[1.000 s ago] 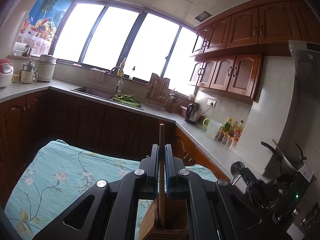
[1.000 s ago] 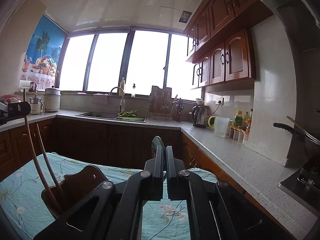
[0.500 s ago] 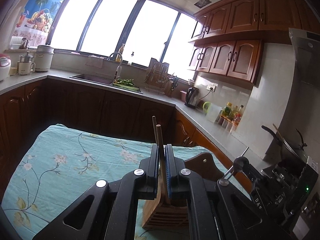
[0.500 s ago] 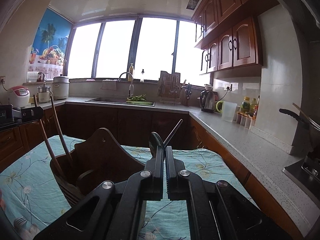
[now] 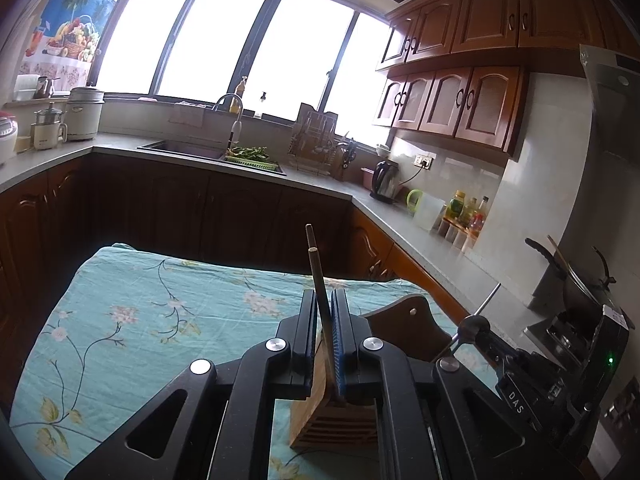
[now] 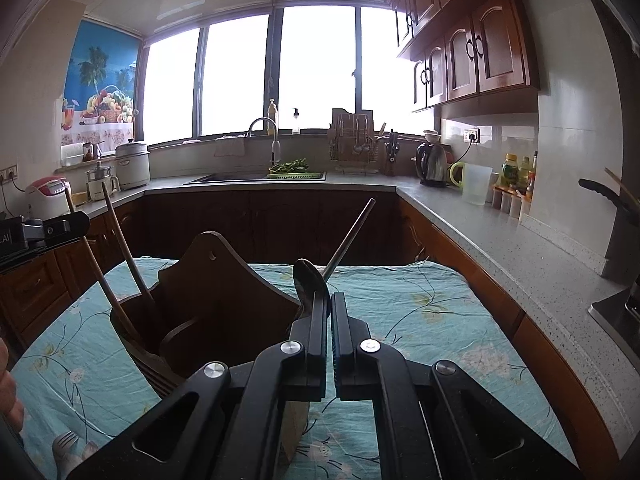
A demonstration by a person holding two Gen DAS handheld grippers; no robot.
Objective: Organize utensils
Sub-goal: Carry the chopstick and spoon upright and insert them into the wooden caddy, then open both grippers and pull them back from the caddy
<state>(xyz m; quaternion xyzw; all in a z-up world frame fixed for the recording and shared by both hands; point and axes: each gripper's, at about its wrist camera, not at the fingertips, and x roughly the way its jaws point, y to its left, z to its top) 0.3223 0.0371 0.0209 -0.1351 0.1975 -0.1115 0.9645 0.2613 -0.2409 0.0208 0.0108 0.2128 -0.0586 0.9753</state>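
The left hand-held gripper (image 5: 325, 312) pinches a thin, stiff, light chopstick (image 5: 318, 280) at mid-length, upright over the wooden holder (image 6: 224, 292) on the cloth-covered worktop (image 5: 160, 300). The right hand-held gripper (image 6: 329, 316) clamps a smooth, probably slippery metal spoon (image 6: 306, 280) just right of the holder.

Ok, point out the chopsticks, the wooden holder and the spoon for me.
chopsticks (image 5: 320, 300), left wrist view, shaft above the claw.
holder (image 6: 224, 280), right wrist view, back panel.
spoon (image 6: 306, 280), right wrist view, bowl.

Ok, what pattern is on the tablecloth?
Turquoise tablecloth with pale blossoms on dark branches; clearest in the left wrist view.
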